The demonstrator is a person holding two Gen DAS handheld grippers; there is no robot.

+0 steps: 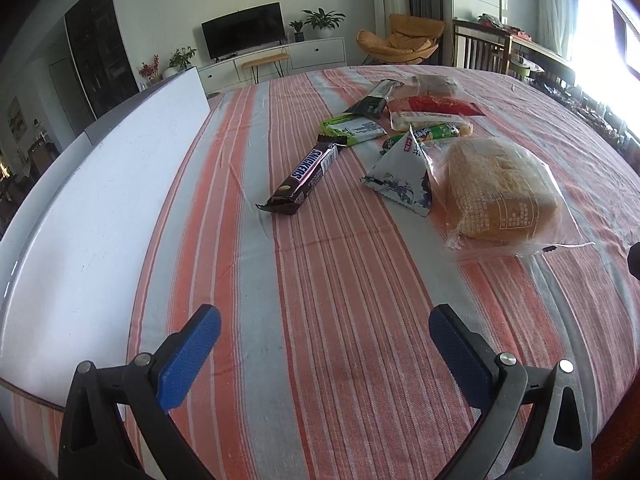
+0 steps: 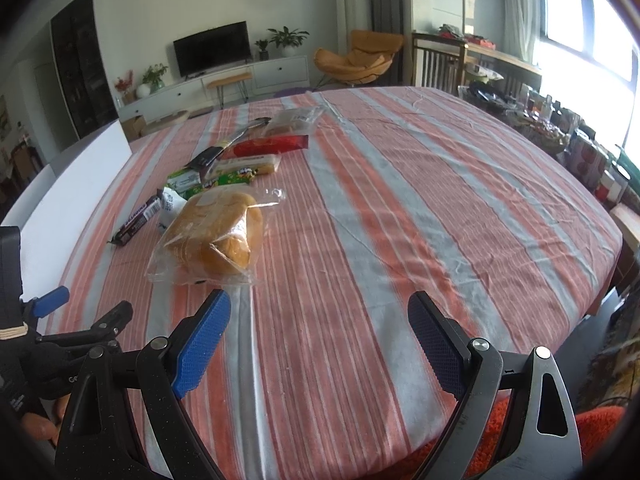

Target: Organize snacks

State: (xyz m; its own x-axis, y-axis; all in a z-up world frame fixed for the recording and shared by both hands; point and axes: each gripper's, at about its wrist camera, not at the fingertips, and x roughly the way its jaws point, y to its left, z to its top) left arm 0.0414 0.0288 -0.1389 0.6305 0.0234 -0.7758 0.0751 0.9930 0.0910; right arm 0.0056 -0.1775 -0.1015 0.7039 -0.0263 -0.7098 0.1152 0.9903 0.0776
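I am holding both tools low over the striped tablecloth (image 1: 320,320), and neither is carrying anything: the left gripper (image 1: 325,322) is standing wide apart with bare cloth between its blue pads, and the right gripper (image 2: 319,312) is spread just as wide and empty. The snacks are lying in a loose cluster ahead of me, near the white board (image 1: 100,200) along the left edge. The bagged bread (image 2: 216,236) is sitting nearest the right gripper, its slack clear wrapper trailing toward me; I am judging that a pinch there could catch only film, letting the loaf swing or slide out. The triangular packet (image 1: 400,176) is leaning against the bread, so I am expecting it to topple if the loaf shifts. The Snickers bar (image 1: 306,178) is lying flat and apart from the rest, its long axis running from near-left to far-right in the left view, the far end pointing at the green wrapper (image 1: 352,130). Closing along that axis rather than across it risks skidding the bar over the cloth. The farther packets are overlapping, so lifting one may be dragging its neighbours.
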